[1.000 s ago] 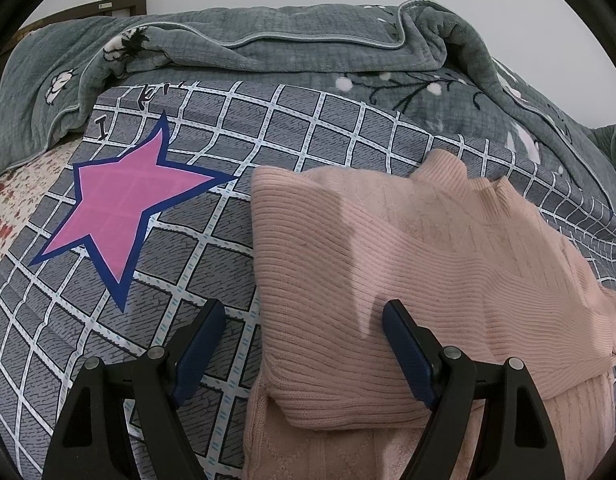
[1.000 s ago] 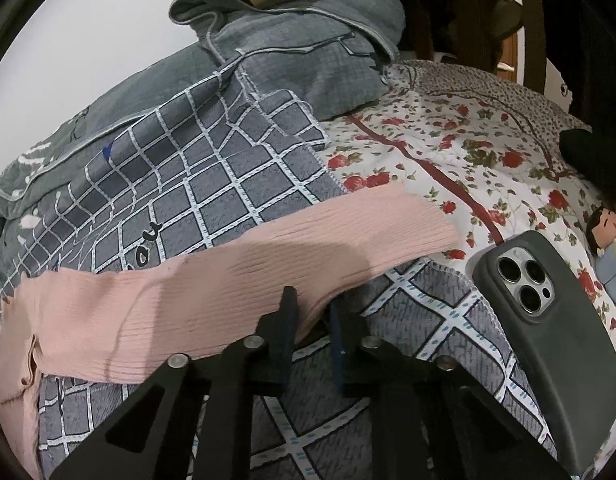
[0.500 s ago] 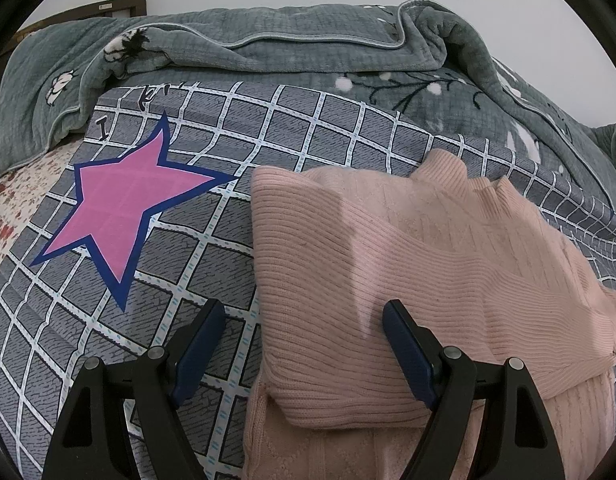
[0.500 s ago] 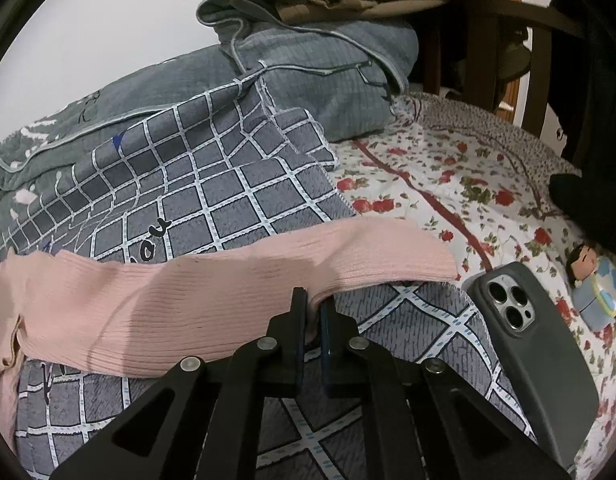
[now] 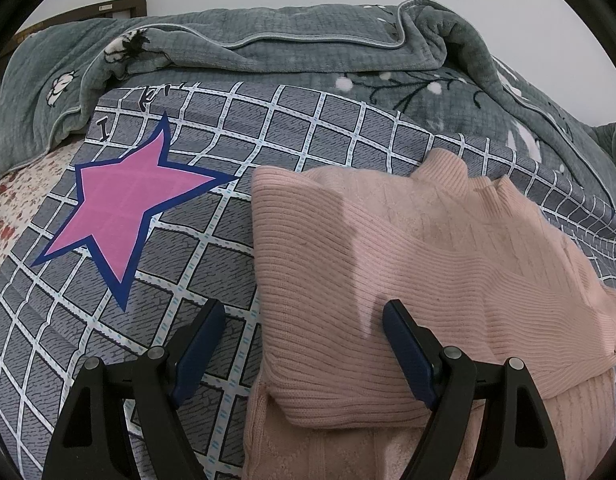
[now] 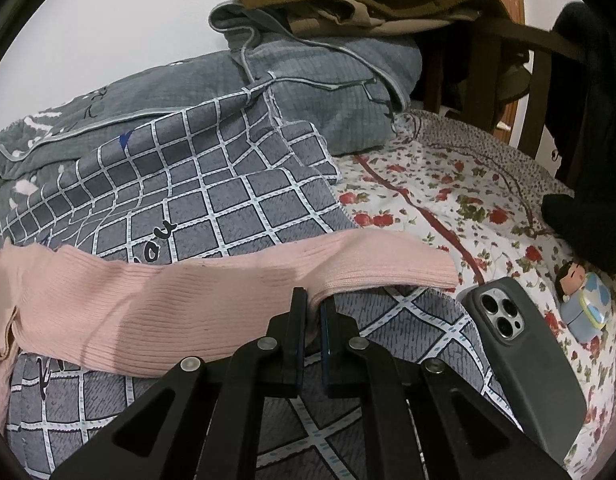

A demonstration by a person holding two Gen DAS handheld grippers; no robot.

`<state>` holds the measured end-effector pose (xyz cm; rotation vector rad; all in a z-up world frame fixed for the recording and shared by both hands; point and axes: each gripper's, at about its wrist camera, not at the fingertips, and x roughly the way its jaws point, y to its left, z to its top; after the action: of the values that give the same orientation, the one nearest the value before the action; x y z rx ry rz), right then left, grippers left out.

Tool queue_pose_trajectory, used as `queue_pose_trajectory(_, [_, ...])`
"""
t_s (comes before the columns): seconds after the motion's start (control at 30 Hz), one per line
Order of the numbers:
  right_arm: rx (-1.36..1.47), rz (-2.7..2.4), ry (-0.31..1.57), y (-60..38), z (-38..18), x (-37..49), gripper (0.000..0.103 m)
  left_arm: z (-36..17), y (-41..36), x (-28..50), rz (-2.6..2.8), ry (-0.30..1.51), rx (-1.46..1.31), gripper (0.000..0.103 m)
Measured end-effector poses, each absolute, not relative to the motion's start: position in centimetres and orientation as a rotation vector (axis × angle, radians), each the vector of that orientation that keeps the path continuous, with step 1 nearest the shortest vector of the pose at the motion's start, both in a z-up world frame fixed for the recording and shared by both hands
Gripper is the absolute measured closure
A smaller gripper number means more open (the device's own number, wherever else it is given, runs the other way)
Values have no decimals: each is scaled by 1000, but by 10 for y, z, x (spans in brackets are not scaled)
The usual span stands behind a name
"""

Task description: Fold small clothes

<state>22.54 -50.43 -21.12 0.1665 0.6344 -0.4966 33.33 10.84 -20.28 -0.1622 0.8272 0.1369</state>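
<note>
Right wrist view: right gripper (image 6: 313, 306) pinched on the pink sweater (image 6: 156, 304) sleeve's near edge, cuff lifted off the checked blanket (image 6: 212, 208); "ou" readable on it. Phone (image 6: 519, 364) just right. Left gripper (image 5: 300, 328) spread wide over the sweater's folded left edge; "I" by the star (image 5: 124, 208).

Here's the bed, dressed in a floral sheet (image 6: 439, 184) with red blossoms. Over it spreads a grey checked cover (image 5: 268, 128) bearing a big pink star (image 5: 124, 208), and the pink sweater (image 5: 407, 272) lies flat on that cover. A grey quilt (image 5: 288, 48) bunches along the far side. On the sheet's right sit a phone (image 6: 519, 356), face down, and a little doll figure (image 6: 583, 304) just beside it.
</note>
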Motion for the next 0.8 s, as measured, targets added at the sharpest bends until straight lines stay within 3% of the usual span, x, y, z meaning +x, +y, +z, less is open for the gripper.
queue_pose_trajectory(0.43, [67,-526,495,-477,-182,208,97,-200,113,332,121,819,-192,23])
queue_pose_trajectory(0.8, [-57,-346,331,-369,-98,210,98,-180,141,312,151,744,-251,23])
